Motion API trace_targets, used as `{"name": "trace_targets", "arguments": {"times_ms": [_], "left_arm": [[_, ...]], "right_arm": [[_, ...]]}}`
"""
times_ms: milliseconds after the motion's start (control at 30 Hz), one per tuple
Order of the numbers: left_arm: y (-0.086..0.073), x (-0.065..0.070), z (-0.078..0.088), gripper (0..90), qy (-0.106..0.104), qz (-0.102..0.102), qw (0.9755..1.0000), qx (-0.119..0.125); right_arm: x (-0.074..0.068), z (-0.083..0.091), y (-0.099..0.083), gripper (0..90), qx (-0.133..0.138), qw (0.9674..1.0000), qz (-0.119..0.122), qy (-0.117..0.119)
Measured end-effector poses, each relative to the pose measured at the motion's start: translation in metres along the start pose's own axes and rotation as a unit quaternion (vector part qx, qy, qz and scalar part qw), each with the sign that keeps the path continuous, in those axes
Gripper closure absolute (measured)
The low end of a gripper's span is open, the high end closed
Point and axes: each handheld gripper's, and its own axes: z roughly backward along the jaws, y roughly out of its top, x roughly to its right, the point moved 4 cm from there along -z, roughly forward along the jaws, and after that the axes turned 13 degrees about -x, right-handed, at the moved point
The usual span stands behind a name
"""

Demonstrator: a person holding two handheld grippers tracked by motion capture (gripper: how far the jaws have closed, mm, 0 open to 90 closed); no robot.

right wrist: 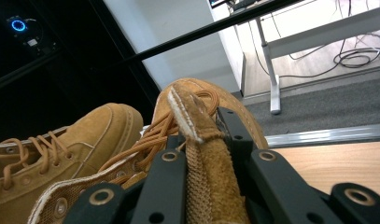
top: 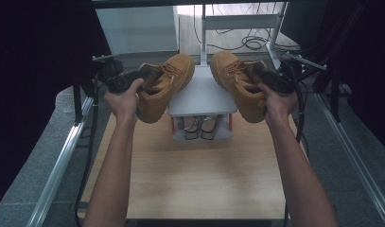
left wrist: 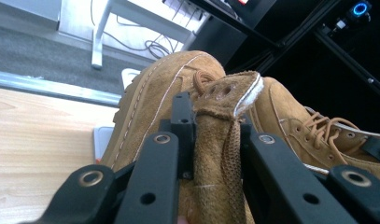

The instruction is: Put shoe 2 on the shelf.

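Observation:
I hold a pair of tan suede lace-up boots in the air over a small grey shoe rack (top: 202,97). The left boot (top: 166,85) hangs from my left gripper (top: 150,75), toe pointing away. In the left gripper view the black jaws of the left gripper (left wrist: 215,140) are shut on the back of that boot's collar (left wrist: 225,93), and the other boot (left wrist: 309,135) sits to the right. My right gripper (top: 254,71) grips the right boot (top: 237,87) the same way. In the right gripper view the right gripper (right wrist: 204,172) clamps the collar strip, with the left boot (right wrist: 75,140) beside it.
The rack stands at the far middle of the wooden table (top: 190,179), with a pair of dark shoes (top: 199,127) on its lower shelf. Metal rails (top: 62,161) run along both table sides. Beyond the table are white desk legs and floor cables (top: 251,42).

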Motion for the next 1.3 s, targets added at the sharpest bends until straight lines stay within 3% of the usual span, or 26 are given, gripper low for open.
{"name": "trace_targets", "arguments": {"times_ms": [200, 433, 567, 767, 1000, 1033, 1067, 1133, 1167, 1300], "left_arm": [[0.005, 0.0, -0.009, 78.4, -0.009, 0.007, 0.9999, -0.003], [0.015, 0.002, -0.021, 78.4, -0.006, 0.011, 0.9999, -0.008], [0.024, 0.0, -0.03, 78.3, -0.021, 0.038, 0.999, -0.013], [0.031, 0.006, -0.042, 78.1, -0.027, 0.054, 0.998, -0.017], [0.033, -0.005, -0.06, 74.7, -0.033, 0.088, 0.9947, -0.042], [0.036, -0.006, -0.063, 73.7, -0.032, 0.088, 0.9945, -0.048], [0.039, -0.006, -0.066, 69.8, -0.044, 0.083, 0.9935, -0.064], [0.043, -0.008, -0.069, 64.8, -0.033, 0.065, 0.9938, -0.083], [0.045, -0.01, -0.069, 62.1, -0.027, 0.062, 0.9943, -0.083], [0.047, -0.011, -0.069, 51.4, -0.045, 0.041, 0.994, -0.091]], "right_arm": [[0.001, -0.008, 0.004, 80.9, -0.004, 1.0, -0.008, -0.001], [-0.004, -0.025, 0.012, 80.8, -0.009, 0.9997, -0.024, 0.001], [-0.008, -0.037, 0.018, 80.7, -0.016, 0.9993, -0.035, -0.001], [-0.013, -0.055, 0.025, 80.6, -0.028, 0.9975, -0.065, 0.001], [-0.01, -0.078, 0.023, 78.0, -0.064, 0.9953, -0.073, -0.006], [-0.009, -0.08, 0.023, 76.9, -0.068, 0.995, -0.072, -0.007], [-0.008, -0.082, 0.024, 75.3, -0.071, 0.9953, -0.064, -0.012], [-0.008, -0.085, 0.026, 71.5, -0.079, 0.9955, -0.051, -0.011], [-0.007, -0.086, 0.027, 69.9, -0.081, 0.9957, -0.044, -0.011], [-0.002, -0.087, 0.031, 59.6, -0.087, 0.9959, -0.026, 0.007]]}}
